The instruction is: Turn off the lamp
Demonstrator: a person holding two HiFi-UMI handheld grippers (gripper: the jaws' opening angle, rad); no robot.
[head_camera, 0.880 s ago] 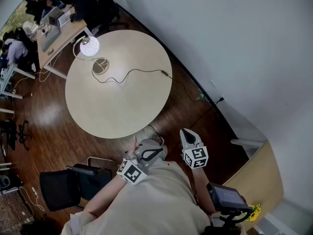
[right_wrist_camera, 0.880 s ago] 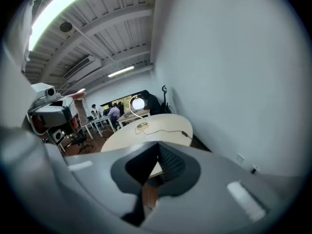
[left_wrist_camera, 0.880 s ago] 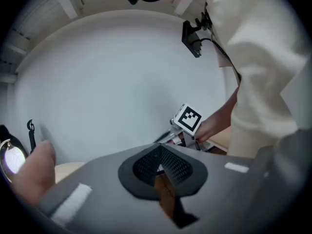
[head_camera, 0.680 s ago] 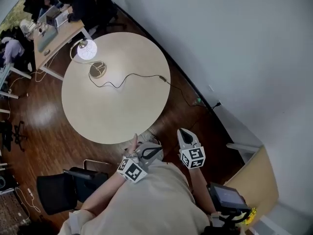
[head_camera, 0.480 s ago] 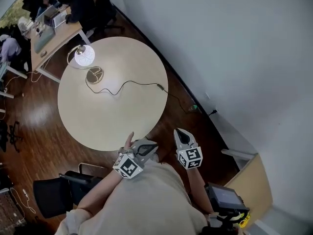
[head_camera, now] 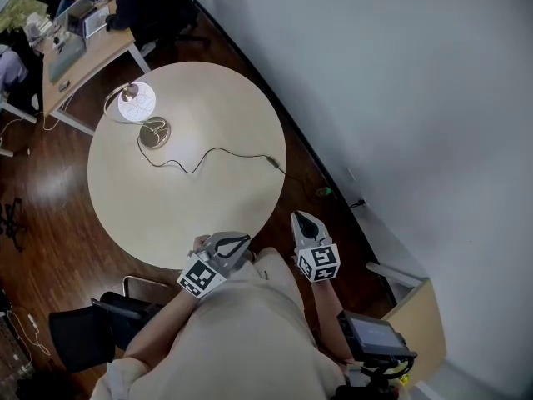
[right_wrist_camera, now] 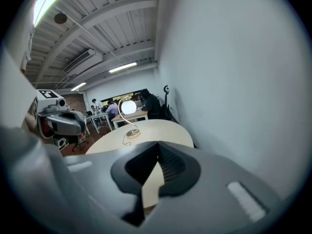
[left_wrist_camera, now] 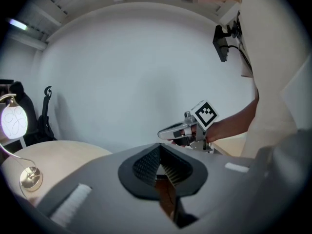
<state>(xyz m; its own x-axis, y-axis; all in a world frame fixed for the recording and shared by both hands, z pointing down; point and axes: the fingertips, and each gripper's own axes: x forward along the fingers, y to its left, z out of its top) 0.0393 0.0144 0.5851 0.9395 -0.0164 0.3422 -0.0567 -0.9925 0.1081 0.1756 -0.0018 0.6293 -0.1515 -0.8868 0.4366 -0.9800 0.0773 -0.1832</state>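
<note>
The lamp stands at the far left of the round table, its globe lit above a brass base. Its cord runs across the top and off the right edge. My left gripper hovers over the table's near edge, jaws together and empty. The right gripper is just off the table's right side, also shut and empty. Both are far from the lamp. The lit globe shows at the left gripper view's left, and small and far in the right gripper view.
A white wall runs along the table's right side, with a plug on the floor. A desk with seated people lies beyond the lamp. A black chair stands at my left, a wooden cabinet at my right.
The person has stepped up to the table, so both grippers now sit at its near edge. The lamp stays lit and the jaws have not changed.
</note>
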